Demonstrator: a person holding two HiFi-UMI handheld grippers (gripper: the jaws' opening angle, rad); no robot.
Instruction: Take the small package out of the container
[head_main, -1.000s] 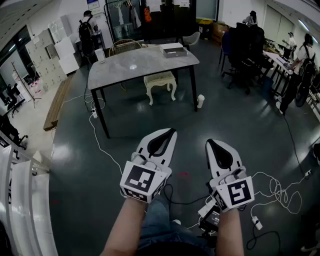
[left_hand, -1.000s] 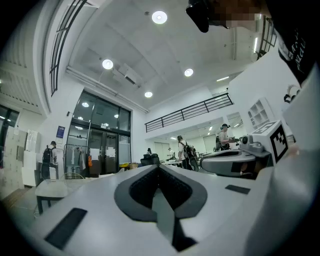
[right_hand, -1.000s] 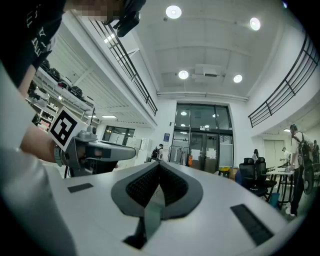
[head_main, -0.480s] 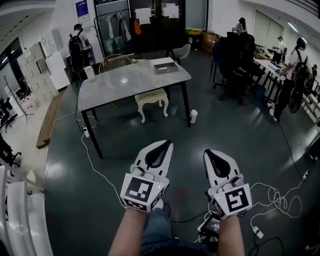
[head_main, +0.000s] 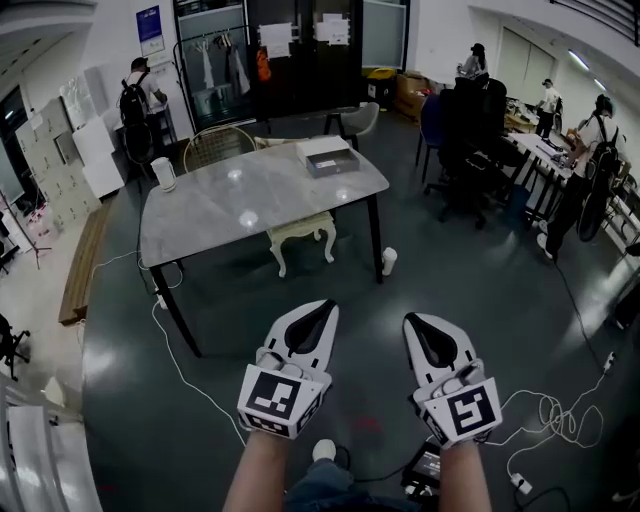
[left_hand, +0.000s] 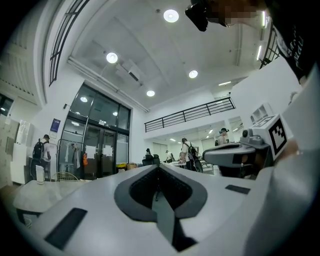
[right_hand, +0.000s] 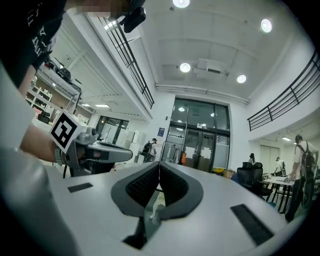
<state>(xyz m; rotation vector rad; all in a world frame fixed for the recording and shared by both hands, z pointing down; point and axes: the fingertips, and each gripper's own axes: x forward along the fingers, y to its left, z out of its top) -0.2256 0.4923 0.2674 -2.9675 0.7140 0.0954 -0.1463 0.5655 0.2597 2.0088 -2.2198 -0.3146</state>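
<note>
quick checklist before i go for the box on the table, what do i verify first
1. Left gripper empty: ok, jaws together, nothing between them.
2. Right gripper empty: ok, jaws together, nothing between them.
3. Jaws open for a grasp: not ok, both are shut.
4. Box within reach: not ok, it sits toward the far side of the table, and both grippers are over the floor, short of the table.
5. Small package visible in the box: cannot tell from here.
6. Near side of the table free: not ok, a stool stands partly under it.
</note>
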